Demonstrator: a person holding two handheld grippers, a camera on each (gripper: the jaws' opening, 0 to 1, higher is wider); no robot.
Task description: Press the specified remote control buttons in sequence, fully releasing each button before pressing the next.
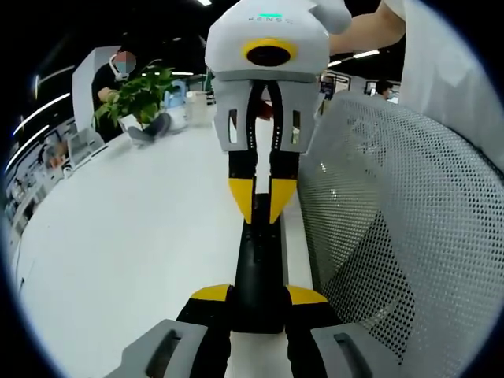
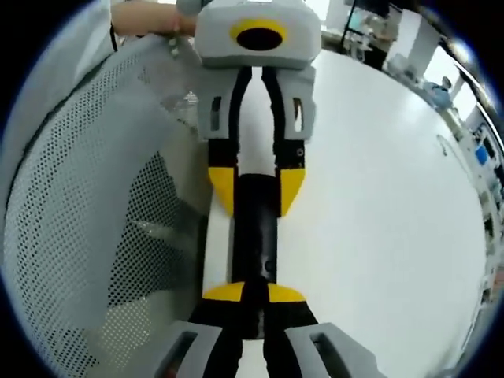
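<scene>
A long black remote control (image 1: 258, 268) (image 2: 256, 228) lies lengthwise between the two grippers, over the white table's (image 1: 134, 236) edge. My left gripper (image 1: 258, 295) is shut on its near end, one yellow-tipped jaw on each side. The right gripper view shows the same clamp, the left gripper (image 2: 257, 193) holding the remote's far end. My right gripper (image 1: 262, 206) (image 2: 256, 293) faces it, jaws drawn together, its yellow fingertips (image 1: 242, 201) on the remote's other end. The buttons are too dark to make out.
A grey mesh chair back (image 1: 409, 236) (image 2: 79, 197) stands close beside the remote. A potted plant (image 1: 138, 94) and a seated person (image 1: 110, 71) are at the table's far end. A person's arm (image 1: 370, 27) (image 2: 150, 20) holds the opposite gripper.
</scene>
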